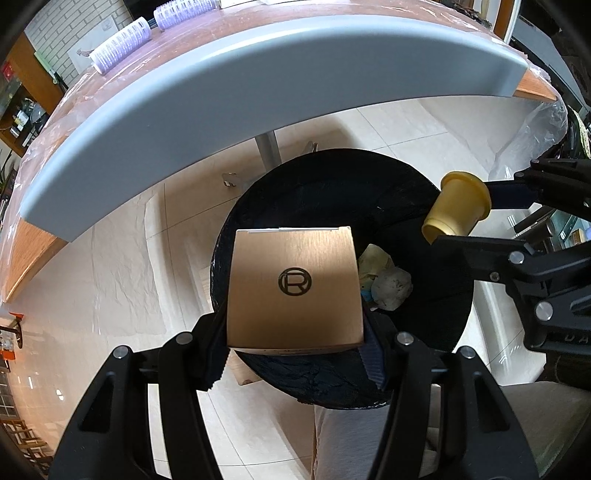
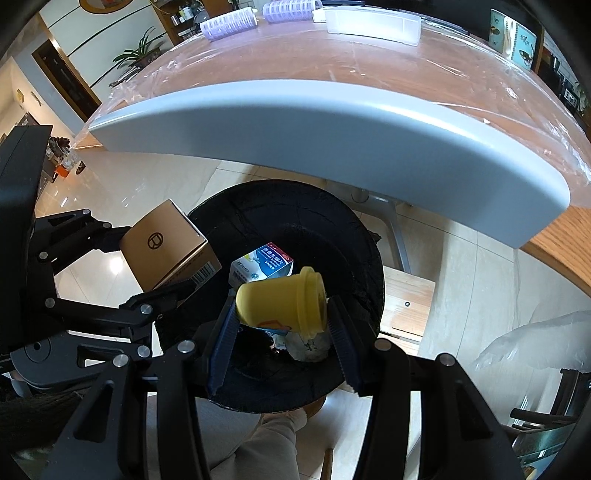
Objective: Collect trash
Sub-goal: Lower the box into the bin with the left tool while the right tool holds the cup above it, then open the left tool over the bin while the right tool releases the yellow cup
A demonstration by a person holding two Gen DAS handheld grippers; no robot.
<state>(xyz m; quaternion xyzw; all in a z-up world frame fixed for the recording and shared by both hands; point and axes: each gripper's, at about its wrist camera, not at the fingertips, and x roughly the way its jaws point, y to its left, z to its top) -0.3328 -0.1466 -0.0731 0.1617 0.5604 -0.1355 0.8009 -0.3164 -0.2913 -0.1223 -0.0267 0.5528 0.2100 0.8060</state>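
Drop stage: left gripper [image 1: 295, 354] pinching gold box [image 1: 293, 291], right gripper [image 2: 282, 325] pinching yellow cup [image 2: 282, 301], over black bin [image 2: 332, 221]; next, jaws spread.

Gold box [image 1: 293, 291] covers the blue-and-white carton [image 2: 263, 264] in left view; crumpled tissue [image 2: 308, 345] partly behind the yellow cup [image 2: 282, 302].

1. Pale glossy floor tiles [image 1: 122, 266], window light reflected on them at the left.
2. Wooden table [image 2: 369, 59] under clear plastic sheet, thick grey-white edge [image 1: 229, 85], metal leg [image 1: 269, 151] below.
3. Purple ribbed rolls [image 1: 122, 46] at the table's far end; white tray [image 2: 373, 24] near them.
4. White brick-pattern wall [image 1: 70, 33] behind.
5. Potted plant [image 2: 142, 51] by a dark doorway [image 2: 66, 79].
6. Small wooden stool [image 2: 406, 302] on the floor.
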